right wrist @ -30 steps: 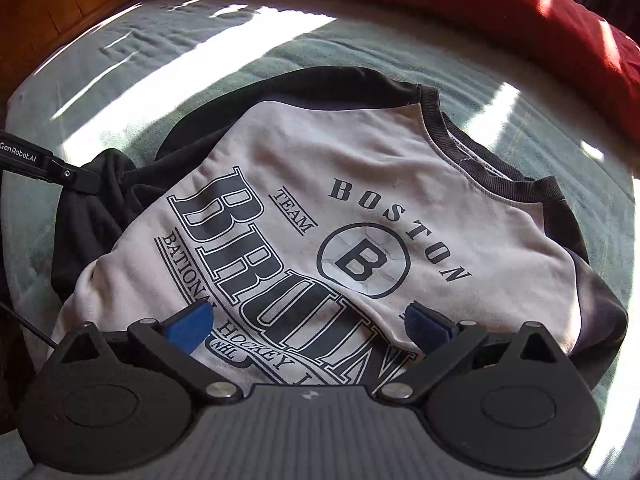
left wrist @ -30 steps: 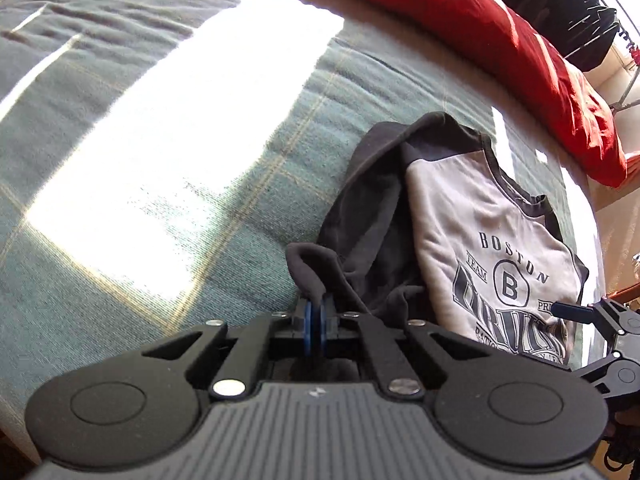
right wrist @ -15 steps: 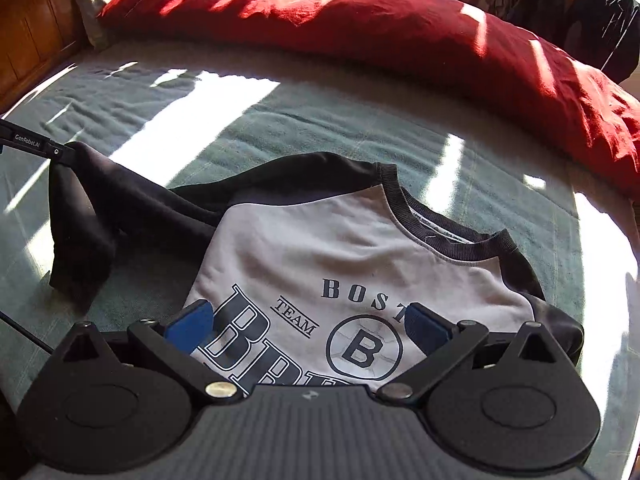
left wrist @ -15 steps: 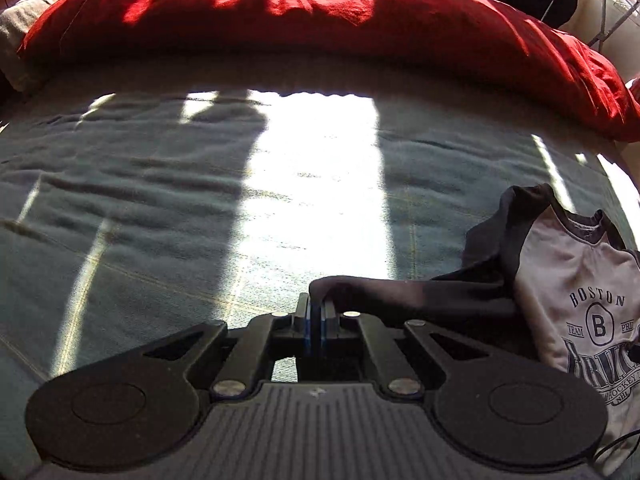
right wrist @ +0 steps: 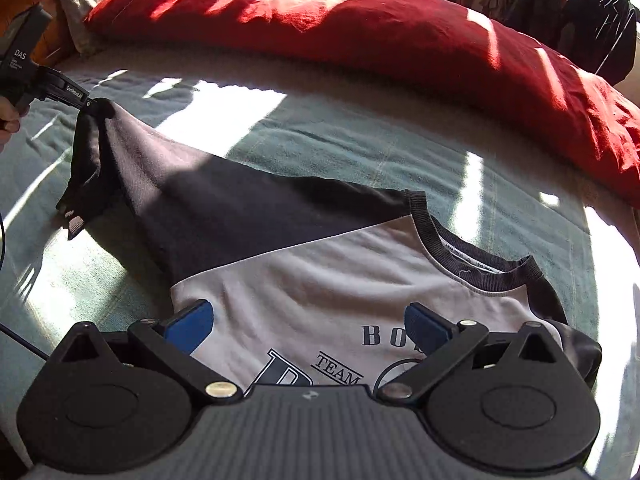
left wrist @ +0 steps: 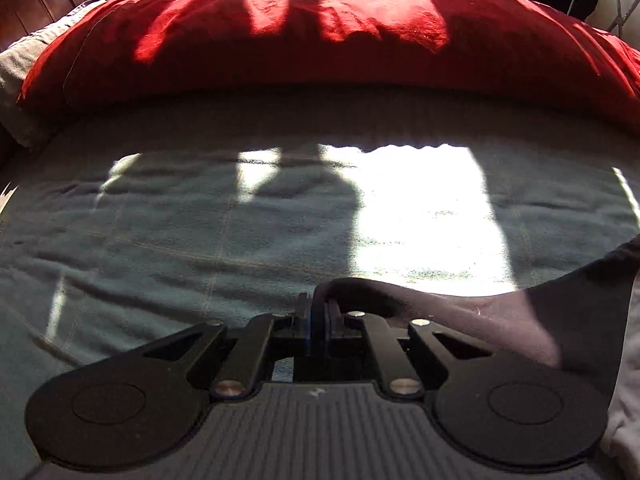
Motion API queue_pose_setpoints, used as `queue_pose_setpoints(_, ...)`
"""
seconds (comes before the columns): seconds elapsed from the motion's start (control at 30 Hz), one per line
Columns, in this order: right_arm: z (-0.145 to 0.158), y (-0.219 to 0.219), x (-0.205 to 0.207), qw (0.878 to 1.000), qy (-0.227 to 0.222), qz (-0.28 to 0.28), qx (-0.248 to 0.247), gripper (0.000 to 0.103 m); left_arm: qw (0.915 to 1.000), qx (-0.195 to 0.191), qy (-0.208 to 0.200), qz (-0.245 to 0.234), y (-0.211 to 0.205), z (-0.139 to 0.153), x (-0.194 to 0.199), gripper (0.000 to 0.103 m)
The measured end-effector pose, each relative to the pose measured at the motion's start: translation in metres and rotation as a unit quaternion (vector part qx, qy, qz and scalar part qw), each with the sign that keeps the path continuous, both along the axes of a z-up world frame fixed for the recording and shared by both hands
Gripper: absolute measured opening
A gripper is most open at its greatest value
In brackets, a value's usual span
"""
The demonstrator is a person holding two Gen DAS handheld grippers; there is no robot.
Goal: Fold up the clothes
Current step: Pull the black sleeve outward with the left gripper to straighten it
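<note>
A grey sweatshirt with black sleeves and a dark printed logo lies front up on the green bedspread. Its black left sleeve is stretched out to the left and lifted off the bed. My left gripper is shut on the sleeve near its cuff; in the right wrist view that left gripper pinches the sleeve end, whose cuff hangs down. My right gripper stands open just above the grey chest, blue pads wide apart, nothing between them.
A long red pillow runs along the far side of the bed, also red pillow ahead of the left gripper. Dark clothes hang at the back right. A wooden headboard stands at the far left. A hand holds the left gripper.
My left gripper has pulled the black sleeve out to the left and up, straightening it from a crumpled heap. The right gripper has drawn back toward the chest, staying open.
</note>
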State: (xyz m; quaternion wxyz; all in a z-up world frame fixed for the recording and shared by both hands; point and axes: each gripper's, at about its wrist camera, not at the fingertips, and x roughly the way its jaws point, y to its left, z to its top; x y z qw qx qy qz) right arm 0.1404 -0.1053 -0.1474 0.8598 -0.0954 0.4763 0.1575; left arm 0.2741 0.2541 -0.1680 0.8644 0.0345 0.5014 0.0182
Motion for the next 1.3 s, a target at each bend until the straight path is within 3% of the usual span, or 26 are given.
queue_pose_setpoints(0.17, -0.006, 0.018, 0.003, 1.0, 0.008, 0.01, -0.002, 0.103, 0.9999, -0.005, 0.015, -0.001, 0.006, -0.011, -0.007, 0.016)
queue_pose_setpoints(0.5, -0.01, 0.043, 0.004, 0.999, 0.016, 0.038, 0.01, 0.103, 0.9955, -0.069, 0.058, 0.031, 0.033, -0.021, -0.062, 0.029)
queue_pose_setpoints(0.73, -0.01, 0.054, 0.003, 0.999, 0.016, 0.05, 0.016, 0.103, 0.979, -0.149, 0.066, 0.122, 0.048, -0.055, -0.094, 0.037)
queue_pose_setpoints(0.83, -0.011, 0.054, 0.001, 0.999, 0.018, 0.047, 0.015, 0.103, 0.9674, -0.182, 0.042, 0.171, 0.05, -0.066, -0.104, 0.045)
queue_pose_setpoints(0.87, -0.012, 0.054, 0.001, 0.999, 0.021, 0.047, 0.015, 0.103, 0.9666, -0.184, 0.038, 0.174, 0.047, -0.067, -0.105, 0.054)
queue_pose_setpoints(0.9, -0.013, 0.054, 0.001, 0.999, 0.022, 0.045, 0.015, 0.103, 0.9676, -0.181, 0.036, 0.172, 0.044, -0.066, -0.105, 0.056)
queue_pose_setpoints(1.0, -0.014, 0.054, 0.001, 0.999, 0.025, 0.039, 0.018, 0.103, 0.9706, -0.173, 0.029, 0.165, 0.033, -0.064, -0.104, 0.051)
queue_pose_setpoints(1.07, -0.013, 0.056, 0.0, 0.999, 0.023, 0.037, 0.021, 0.103, 0.9725, -0.167, 0.025, 0.16, 0.025, -0.063, -0.103, 0.019)
queue_pose_setpoints(1.1, -0.013, 0.056, -0.001, 0.999, 0.023, 0.038, 0.022, 0.103, 0.9734, -0.165, 0.021, 0.158, 0.024, -0.06, -0.103, 0.014)
queue_pose_setpoints(1.3, -0.012, 0.053, -0.003, 0.999, 0.014, 0.042, 0.008, 0.103, 0.9793, -0.131, -0.024, 0.153, 0.048, -0.018, -0.098, 0.011)
